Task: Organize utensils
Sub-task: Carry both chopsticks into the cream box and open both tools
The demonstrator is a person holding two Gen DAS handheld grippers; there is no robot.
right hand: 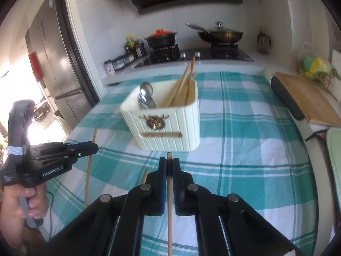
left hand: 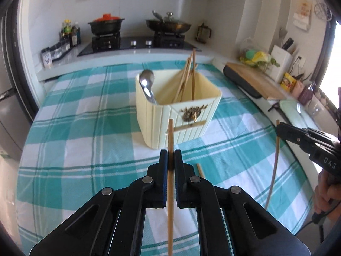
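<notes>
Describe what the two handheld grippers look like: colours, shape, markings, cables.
Both are black pistol-style tools. The left gripper has blue pads, silver rivets and white "GenRobot.AI" lettering. The right gripper has the same build, shows "DAS" lettering, and a thin black cable trails from its handle.

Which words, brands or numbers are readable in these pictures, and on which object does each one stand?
"GenRobot.AI": side of the left tongs.
"DAS": side of the right tongs; the rest is cut off.
Small white print on the left tongs' body: too blurred.
Labels on the spice jars and the wall calendar: too small.
</notes>
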